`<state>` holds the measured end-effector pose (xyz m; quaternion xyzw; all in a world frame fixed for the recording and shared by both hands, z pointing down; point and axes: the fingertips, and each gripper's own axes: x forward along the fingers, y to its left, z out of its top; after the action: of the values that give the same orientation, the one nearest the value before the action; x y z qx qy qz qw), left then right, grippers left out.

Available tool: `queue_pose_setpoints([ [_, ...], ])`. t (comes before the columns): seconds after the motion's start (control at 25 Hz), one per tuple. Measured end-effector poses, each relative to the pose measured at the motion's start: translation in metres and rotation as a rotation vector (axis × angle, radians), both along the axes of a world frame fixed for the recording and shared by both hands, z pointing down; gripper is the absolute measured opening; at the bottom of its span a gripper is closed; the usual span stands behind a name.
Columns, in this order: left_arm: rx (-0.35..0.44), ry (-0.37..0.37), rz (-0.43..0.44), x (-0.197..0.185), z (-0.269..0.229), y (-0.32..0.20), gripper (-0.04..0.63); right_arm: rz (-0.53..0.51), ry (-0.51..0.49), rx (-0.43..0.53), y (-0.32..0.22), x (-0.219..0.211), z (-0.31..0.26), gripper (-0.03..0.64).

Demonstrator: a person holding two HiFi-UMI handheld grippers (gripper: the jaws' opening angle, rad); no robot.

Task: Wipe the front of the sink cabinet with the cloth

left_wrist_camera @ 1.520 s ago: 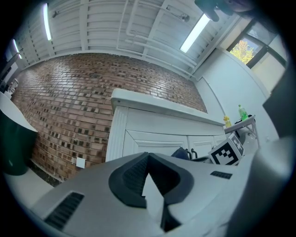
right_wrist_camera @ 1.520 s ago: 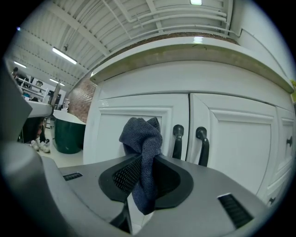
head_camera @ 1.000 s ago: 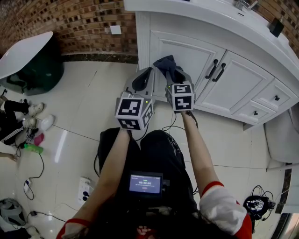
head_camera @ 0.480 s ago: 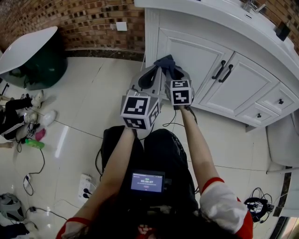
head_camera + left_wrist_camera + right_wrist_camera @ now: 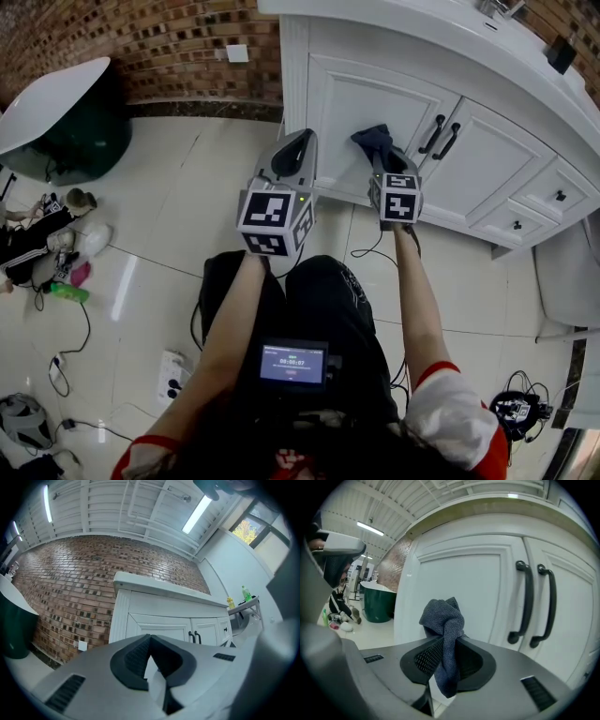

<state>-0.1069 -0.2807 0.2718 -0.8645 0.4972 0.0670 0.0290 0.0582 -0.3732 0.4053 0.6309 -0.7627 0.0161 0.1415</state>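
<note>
Since my right gripper (image 5: 445, 641) is clamped on the cloth (image 5: 443, 620), with a bunched wad poking out past the jaws and a tail hanging below, I have a soft pad to work with. It sits right at the left door (image 5: 459, 573) of the sink cabinet (image 5: 506, 178). Neither view lets me say whether the fabric is actually touching the panel.

I'd lean in until only the wad presses and the hard jaw tips stay off the paint. Then I'd sweep in overlapping strokes across the recessed panel and its raised frame.

The dark handles (image 5: 525, 602) are just to the right, and I reckon the loose tail could catch on them, so I'd slow down there.

My left gripper (image 5: 150, 639) is closed on nothing and hangs near the cabinet's left corner, clear of the stroke.
</note>
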Motion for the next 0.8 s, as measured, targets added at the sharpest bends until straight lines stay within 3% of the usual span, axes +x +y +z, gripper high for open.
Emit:
queue_pose_setpoints([
  [0.48,-0.004,-0.032,-0.006,0.012,0.005,-0.003,0.037,0.145,-0.014,-0.038,0.027,0.105,0.026,0.080],
  [0.64,-0.001,-0.029,-0.013,0.015,0.005,-0.005,0.037,0.130,-0.016,-0.031,0.031,0.095,0.023,0.081],
  [0.8,0.003,-0.035,-0.018,0.016,0.005,-0.006,0.037,0.023,-0.034,-0.025,0.025,0.040,0.024,0.081],
])
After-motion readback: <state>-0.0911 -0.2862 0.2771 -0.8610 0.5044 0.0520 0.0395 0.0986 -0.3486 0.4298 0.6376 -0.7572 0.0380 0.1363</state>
